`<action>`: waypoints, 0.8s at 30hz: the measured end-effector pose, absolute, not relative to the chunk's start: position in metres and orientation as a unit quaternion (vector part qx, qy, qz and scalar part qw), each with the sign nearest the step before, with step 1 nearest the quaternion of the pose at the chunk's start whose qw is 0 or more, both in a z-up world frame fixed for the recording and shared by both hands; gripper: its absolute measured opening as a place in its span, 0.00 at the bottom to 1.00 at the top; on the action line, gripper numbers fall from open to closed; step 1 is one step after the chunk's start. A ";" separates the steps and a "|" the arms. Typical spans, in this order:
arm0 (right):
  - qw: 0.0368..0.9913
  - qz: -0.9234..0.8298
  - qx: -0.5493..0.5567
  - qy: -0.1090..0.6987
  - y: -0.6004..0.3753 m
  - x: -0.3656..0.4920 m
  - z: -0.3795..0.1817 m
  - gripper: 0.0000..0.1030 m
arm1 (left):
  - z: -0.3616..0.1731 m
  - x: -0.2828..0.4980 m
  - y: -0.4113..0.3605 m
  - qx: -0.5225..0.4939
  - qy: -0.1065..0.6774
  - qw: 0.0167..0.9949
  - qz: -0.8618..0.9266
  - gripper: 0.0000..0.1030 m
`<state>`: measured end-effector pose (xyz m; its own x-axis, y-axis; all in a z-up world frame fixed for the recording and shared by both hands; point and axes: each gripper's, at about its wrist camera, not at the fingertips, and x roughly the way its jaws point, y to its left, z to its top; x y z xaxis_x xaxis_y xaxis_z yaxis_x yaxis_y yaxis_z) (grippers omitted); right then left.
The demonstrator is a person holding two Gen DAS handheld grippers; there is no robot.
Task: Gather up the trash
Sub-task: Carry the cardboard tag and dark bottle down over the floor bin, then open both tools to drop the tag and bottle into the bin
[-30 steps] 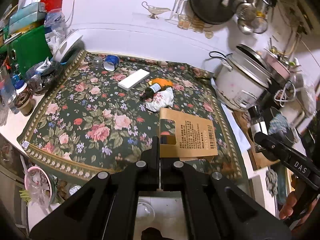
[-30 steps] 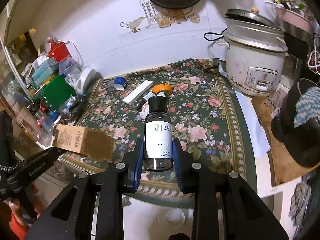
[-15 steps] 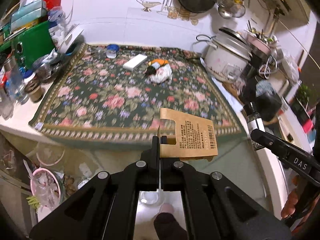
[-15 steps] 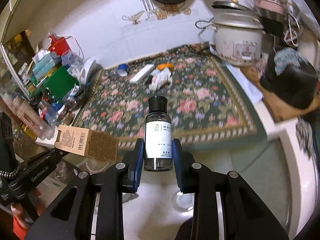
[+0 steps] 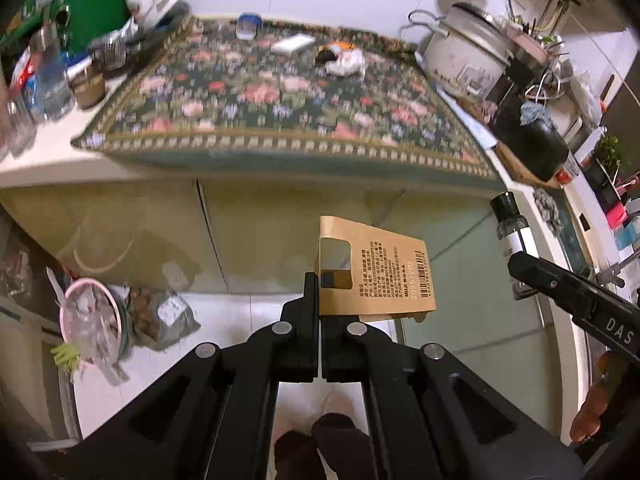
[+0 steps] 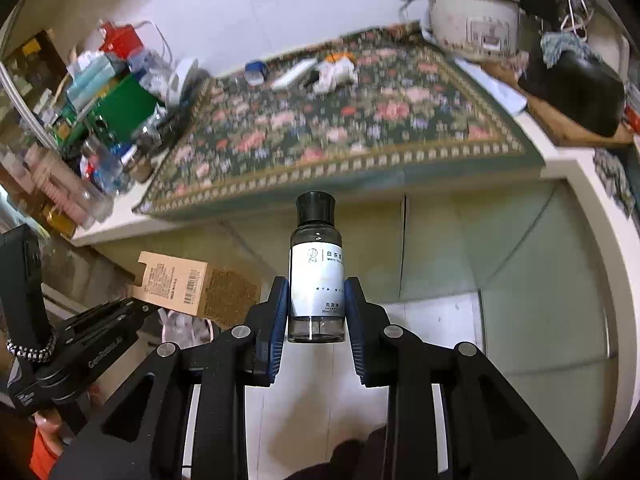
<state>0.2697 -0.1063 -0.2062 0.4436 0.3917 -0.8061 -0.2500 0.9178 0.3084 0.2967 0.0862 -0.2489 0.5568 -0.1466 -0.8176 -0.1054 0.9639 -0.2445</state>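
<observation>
I see a matt kraft-paper box (image 5: 374,276), a glossy clear bottle (image 6: 317,276) (black plastic cap), and woven floral cloth (image 5: 288,100).

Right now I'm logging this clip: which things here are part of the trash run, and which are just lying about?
In the job:
- brown card box, shut in left gripper
- small bottle, shut in right gripper
- crumpled white wrapper

Lying about:
- rice cooker
- floral cloth
- green box

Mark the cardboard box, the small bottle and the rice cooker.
cardboard box (image 5: 384,276): left wrist view, printed face.
small bottle (image 6: 317,280): right wrist view, white label.
rice cooker (image 6: 476,28): right wrist view, front of the body.
</observation>
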 end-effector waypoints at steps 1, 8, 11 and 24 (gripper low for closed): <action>0.843 0.188 0.072 0.500 -0.107 0.269 -0.213 0.25 | -0.254 0.296 0.085 -0.134 0.475 0.870 -0.012 0.00; 0.819 0.172 0.069 0.543 -0.119 0.276 -0.277 0.25 | -0.313 0.306 0.072 -0.130 0.511 0.850 -0.010 0.00; 0.810 0.168 0.066 0.557 -0.125 0.283 -0.312 0.25 | -0.346 0.312 0.071 -0.131 0.521 0.843 -0.002 0.00; 0.771 0.200 0.049 0.602 -0.124 0.338 -0.510 0.25 | -0.542 0.333 0.074 -0.170 0.555 0.812 0.062 0.00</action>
